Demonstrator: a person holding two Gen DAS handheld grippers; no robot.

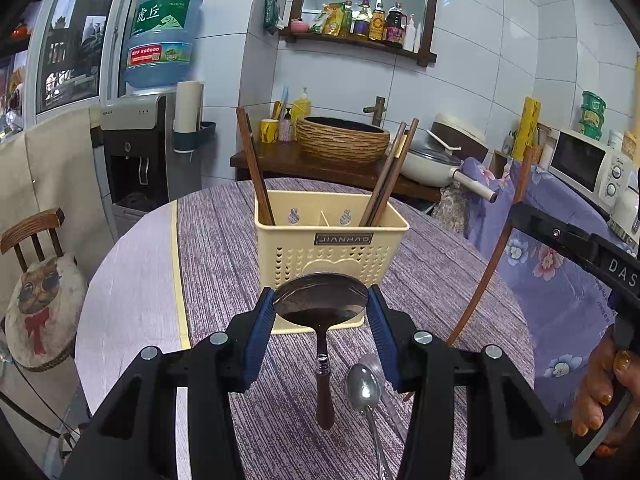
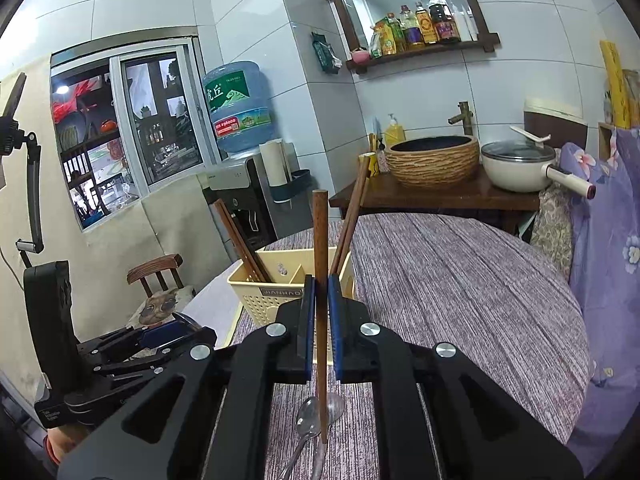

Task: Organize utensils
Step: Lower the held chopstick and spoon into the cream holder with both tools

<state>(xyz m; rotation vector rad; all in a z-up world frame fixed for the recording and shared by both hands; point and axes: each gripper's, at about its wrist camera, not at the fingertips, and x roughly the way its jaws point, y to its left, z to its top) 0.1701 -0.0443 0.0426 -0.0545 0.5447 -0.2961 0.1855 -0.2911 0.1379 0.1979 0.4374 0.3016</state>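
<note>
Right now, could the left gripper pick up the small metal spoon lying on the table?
Probably not yet. The left gripper is already shut on the big wooden-handled spoon, so its jaws are full. The small metal spoon lies uncovered on the table just below.

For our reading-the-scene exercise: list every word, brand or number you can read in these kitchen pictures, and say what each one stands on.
"JIANHAO": plate on the cream utensil basket.
"虎丘": green label of the water jug.
"96000", after a blurred sign: red band on that jug.
"DAS", cut off at the picture's edge: side of the right gripper.
Too small or blurred: the shelf bottles, the microwave dials, the jug's fine print.
</note>
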